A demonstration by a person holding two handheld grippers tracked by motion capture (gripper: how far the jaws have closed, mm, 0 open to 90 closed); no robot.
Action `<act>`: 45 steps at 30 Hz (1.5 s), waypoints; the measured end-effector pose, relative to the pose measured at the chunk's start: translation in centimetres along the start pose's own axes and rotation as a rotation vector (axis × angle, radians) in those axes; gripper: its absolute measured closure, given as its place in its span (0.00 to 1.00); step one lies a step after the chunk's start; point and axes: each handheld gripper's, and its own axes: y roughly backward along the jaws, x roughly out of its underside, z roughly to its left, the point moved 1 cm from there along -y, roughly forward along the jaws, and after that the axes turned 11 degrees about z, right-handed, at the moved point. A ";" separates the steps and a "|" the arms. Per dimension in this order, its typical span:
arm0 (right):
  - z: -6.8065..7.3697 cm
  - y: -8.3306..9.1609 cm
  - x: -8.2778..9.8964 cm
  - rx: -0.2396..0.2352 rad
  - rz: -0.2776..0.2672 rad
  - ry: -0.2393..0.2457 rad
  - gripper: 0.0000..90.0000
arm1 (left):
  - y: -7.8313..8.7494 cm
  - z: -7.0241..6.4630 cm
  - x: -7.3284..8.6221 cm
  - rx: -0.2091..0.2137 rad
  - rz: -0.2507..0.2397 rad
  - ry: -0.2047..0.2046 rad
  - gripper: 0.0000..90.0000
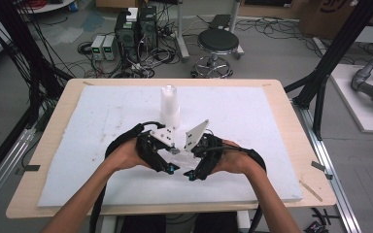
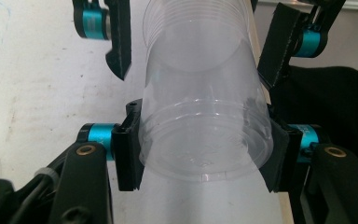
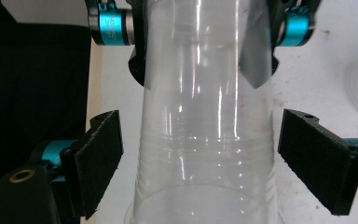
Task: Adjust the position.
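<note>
2 grippers meet low over the middle of the white foam board (image 1: 102, 145), held by a person whose forearms come in from the near edge of the table (image 1: 53, 145). Between them lies a short stack of clear plastic cups (image 2: 200, 116), held off the board and roughly level, its length running from one gripper to the other. The left gripper (image 2: 200, 149) has its 2 black jaws pressed against opposite sides of the stack, clamped on the end nearest its own camera, where the base of the outermost cup faces the lens. The right gripper (image 3: 200, 154) stands with its jaws spread wide on either side of the stack; in the right gripper view a clear gap shows between each pad and the cup wall, so it grips nothing, though the cups still sit between its jaws. In the left gripper view those open jaws appear farther along the stack, near its other end. In the high view the 2 hands sit close together, knuckles nearly meeting, with the grey plates of both grippers tilted toward each other. Just beyond them on the board stands a taller stack of white cups (image 1: 169, 107), upright and apart from both grippers.
</note>
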 end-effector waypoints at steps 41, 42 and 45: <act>-0.9 0.3 5.3 -0.065 -0.672 -0.241 0.16 | -0.6 -0.3 7.5 -0.016 -0.719 0.172 0.46; -0.9 0.2 5.2 -0.068 -0.673 -0.233 0.16 | -0.6 -0.4 7.4 -0.014 -0.721 0.166 0.46; -0.9 0.1 4.8 -0.085 -0.676 -0.224 0.16 | -0.6 -0.5 7.0 -0.010 -0.714 0.151 0.47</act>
